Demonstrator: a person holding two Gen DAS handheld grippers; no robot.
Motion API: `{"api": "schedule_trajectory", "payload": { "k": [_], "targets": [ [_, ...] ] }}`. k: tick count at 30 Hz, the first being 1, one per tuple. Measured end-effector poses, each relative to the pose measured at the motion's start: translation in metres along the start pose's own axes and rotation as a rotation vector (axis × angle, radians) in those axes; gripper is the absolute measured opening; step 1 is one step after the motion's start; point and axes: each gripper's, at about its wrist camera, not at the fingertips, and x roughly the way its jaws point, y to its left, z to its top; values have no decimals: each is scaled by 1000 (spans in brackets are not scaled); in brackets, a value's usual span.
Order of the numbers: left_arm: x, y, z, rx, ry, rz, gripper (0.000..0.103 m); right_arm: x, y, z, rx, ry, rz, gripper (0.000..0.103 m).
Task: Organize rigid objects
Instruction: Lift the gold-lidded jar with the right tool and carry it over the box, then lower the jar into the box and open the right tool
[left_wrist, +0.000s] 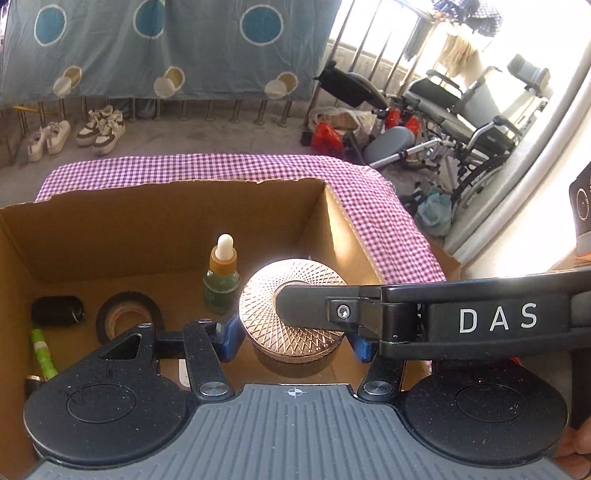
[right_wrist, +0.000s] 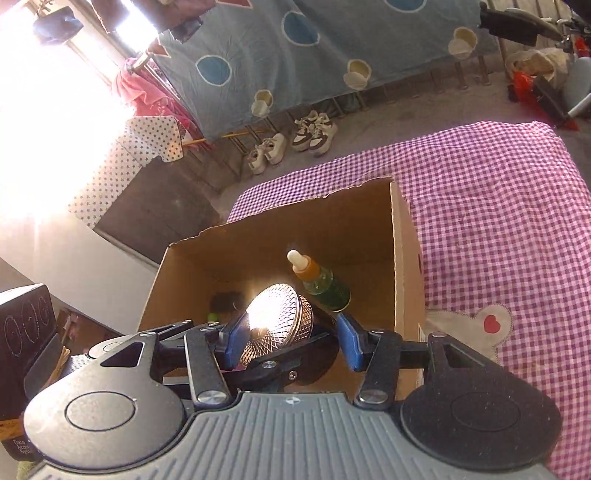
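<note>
Down my left view, my left tongs (left_wrist: 293, 338) straddle the round patterned tin (left_wrist: 293, 308) in the cardboard box (left_wrist: 166, 221), blue pads apart, lid facing up, dropper bottle (left_wrist: 221, 277) upright beside it. Across my right view, my right tongs (right_wrist: 291, 341) stand open around the tin (right_wrist: 275, 323), its lid tilted left.

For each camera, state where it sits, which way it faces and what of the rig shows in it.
Left wrist: sits on the left gripper, looking down into the cardboard box; its blue fingers flank the round tin, and the right gripper's finger crosses over it.
Right wrist: sits on the right gripper, tilted, facing the same box from the right.
Shared: box, tin, dropper bottle, checked cloth.
</note>
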Motion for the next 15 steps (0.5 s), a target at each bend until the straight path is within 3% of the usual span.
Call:
{"api": "schedule_trajectory", "payload": {
  "k": [10, 15],
  "targets": [
    [19, 6, 3, -20, 47, 48, 58, 27, 9, 10, -142, 12, -63, 52],
    [20, 9, 6, -55, 51, 25, 60, 25, 13, 12, -155, 2, -50, 52]
  ]
}}
